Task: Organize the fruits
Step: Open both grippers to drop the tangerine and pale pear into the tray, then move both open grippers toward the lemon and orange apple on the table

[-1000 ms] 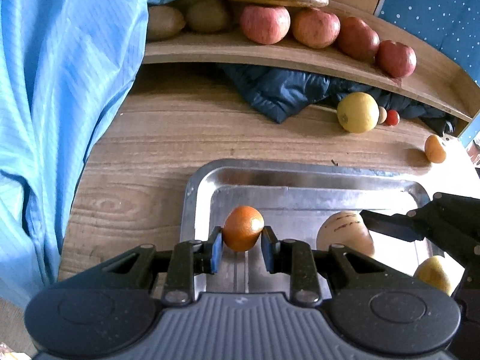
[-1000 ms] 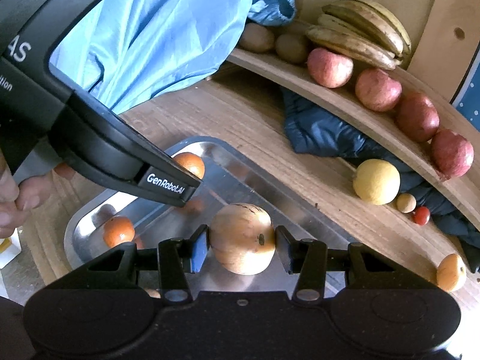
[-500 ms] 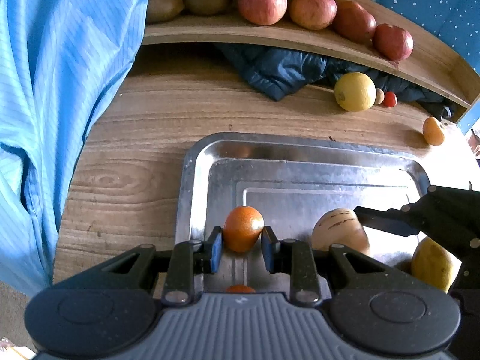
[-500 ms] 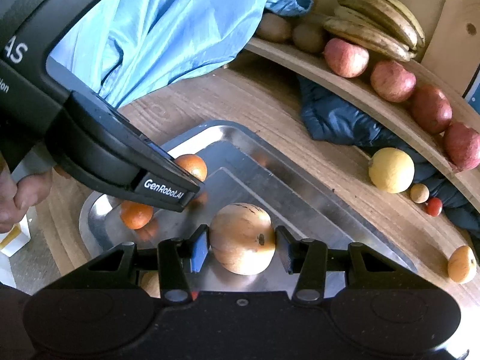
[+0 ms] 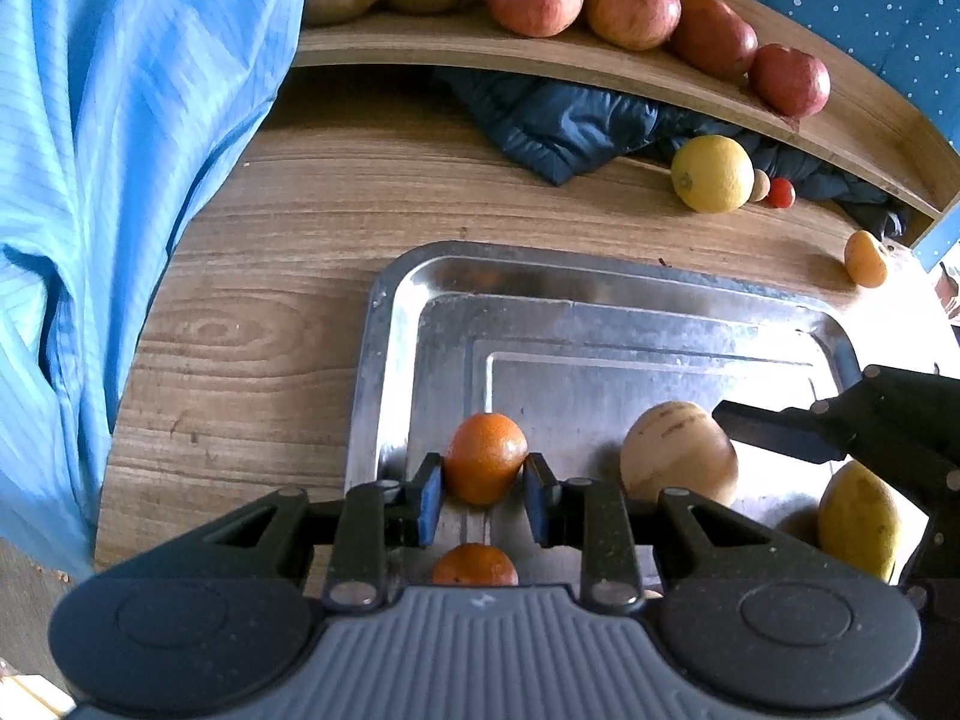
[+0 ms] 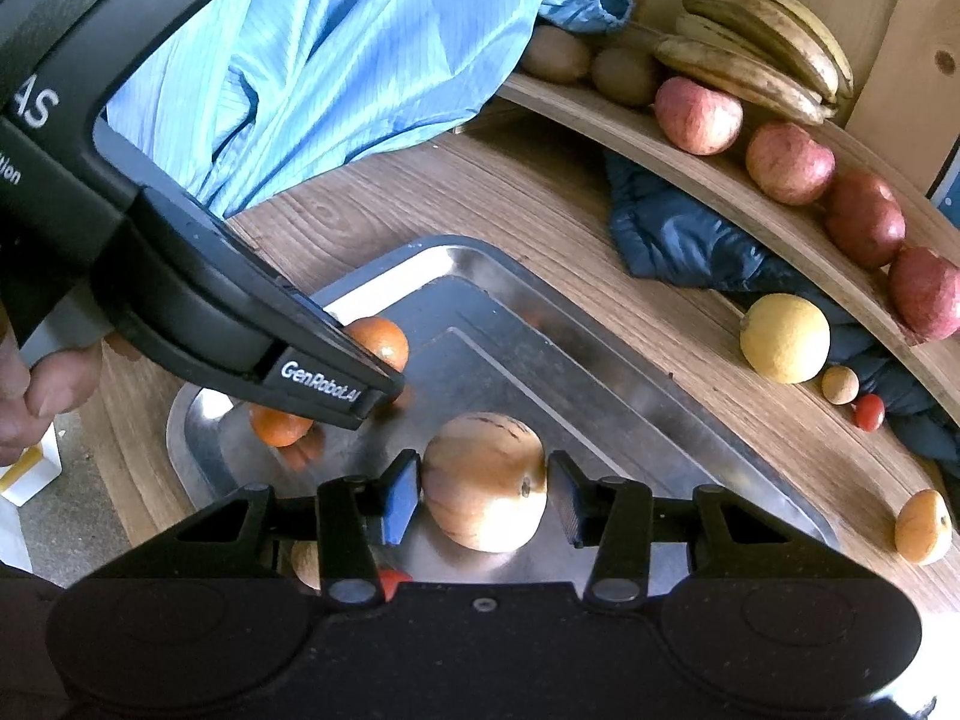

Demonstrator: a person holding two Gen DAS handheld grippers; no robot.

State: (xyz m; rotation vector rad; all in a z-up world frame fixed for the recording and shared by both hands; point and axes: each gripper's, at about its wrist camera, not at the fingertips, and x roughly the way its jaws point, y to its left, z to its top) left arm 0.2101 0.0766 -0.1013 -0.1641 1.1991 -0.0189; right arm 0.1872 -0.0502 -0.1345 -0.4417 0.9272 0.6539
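Both grippers have pulled back along the tray (image 5: 384,360) since a second ago, so more bare metal shows ahead of them and a second orange (image 5: 475,565) now peeks out under the left gripper (image 5: 483,495). The left gripper still pinches its orange (image 5: 486,457) between its blue pads, closed down to the width of the fruit. This orange is over the left part of the tray; I cannot tell if it rests on the metal.

The right gripper (image 6: 485,495) stays wrapped around the pale melon (image 6: 485,481). Its left pad touches the fruit, and the right pad looks a hair off it, so I cannot tell how tight the hold is. The melon is over the middle of the tray.

A yellow fruit (image 5: 859,517) lies in the tray by the right gripper. Out on the table (image 5: 252,324) sit a lemon (image 6: 785,337), a small tan ball (image 6: 840,384), a tiny red fruit (image 6: 869,411) and a small orange fruit (image 6: 923,525), all outside the tray. Apples (image 6: 699,115) and bananas (image 6: 762,48) line the shelf (image 5: 420,48). A blue cloth (image 5: 120,180) hangs at the left.
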